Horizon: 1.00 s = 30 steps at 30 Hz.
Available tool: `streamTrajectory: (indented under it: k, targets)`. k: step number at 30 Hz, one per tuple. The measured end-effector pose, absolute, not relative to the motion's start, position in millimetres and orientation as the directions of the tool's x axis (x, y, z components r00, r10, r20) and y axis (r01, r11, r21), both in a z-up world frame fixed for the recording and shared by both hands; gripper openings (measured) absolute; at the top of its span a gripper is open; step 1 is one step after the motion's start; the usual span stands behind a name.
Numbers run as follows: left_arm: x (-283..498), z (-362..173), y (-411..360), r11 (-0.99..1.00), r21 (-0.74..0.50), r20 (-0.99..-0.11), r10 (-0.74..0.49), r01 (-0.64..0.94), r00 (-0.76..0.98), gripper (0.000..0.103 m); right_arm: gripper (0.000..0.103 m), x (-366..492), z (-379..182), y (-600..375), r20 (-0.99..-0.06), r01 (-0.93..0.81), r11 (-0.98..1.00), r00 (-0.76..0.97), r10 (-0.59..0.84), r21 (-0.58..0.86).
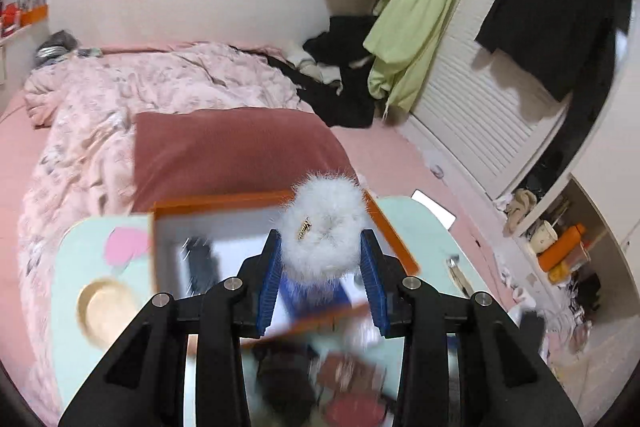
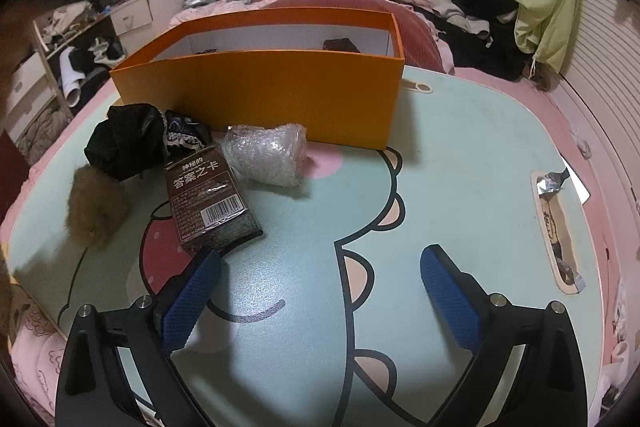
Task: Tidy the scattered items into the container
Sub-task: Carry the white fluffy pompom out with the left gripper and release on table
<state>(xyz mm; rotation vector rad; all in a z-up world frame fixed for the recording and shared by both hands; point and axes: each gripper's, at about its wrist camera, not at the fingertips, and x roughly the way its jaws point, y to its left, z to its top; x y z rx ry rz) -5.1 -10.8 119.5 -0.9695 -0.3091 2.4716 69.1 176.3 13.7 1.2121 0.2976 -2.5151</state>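
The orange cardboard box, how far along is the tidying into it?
Done: a few dark items already lie inside the orange cardboard box. In hand: the left gripper is shut on a white fluffy pom-pom above the box. Left on the table: black crumpled cloth, brown card pack, bubble-wrapped bundle, brown fur ball. The right gripper is open.

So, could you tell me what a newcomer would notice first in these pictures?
The white pompom pinched in the left gripper, above the orange box. Then the box itself at the far side of the cartoon table, with the open right gripper hovering empty nearby.
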Motion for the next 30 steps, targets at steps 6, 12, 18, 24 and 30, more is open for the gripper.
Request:
streamTrajectory:
  k: [6, 12, 18, 24, 30]
  targets:
    - [60.9, 69.0, -36.3, -0.870, -0.385, -0.617, 0.491, -0.308, -0.616, 0.039, 0.102, 68.9, 15.3, 174.5, -0.788, 0.382, -0.923, -0.581, -0.203, -0.045]
    - [73.6, 21.5, -41.4, -0.934, -0.272, -0.712, 0.357, -0.232, -0.604, 0.039, 0.103, 67.3, 18.0, 170.0, -0.788, 0.378, -0.925, -0.582, -0.198, -0.047]
    - [66.6, 12.4, -19.7, -0.903, -0.318, -0.719, 0.429, -0.289, -0.547, 0.039, 0.103, 67.7, 18.0, 170.5, -0.788, 0.379, -0.924, -0.583, -0.200, -0.046]
    - [77.6, 11.3, -6.0, -0.896, -0.313, -0.717, 0.441, -0.316, -0.539, 0.065, 0.103, 67.6, 18.8, 173.4, -0.785, 0.368, -0.929, -0.588, -0.194, -0.046]
    - [90.6, 9.6, -1.9, -0.917, -0.243, -0.717, 0.389, -0.315, -0.579, 0.081, 0.100, 60.8, 25.8, 191.4, -0.772, 0.329, -0.944, -0.592, -0.233, 0.033]
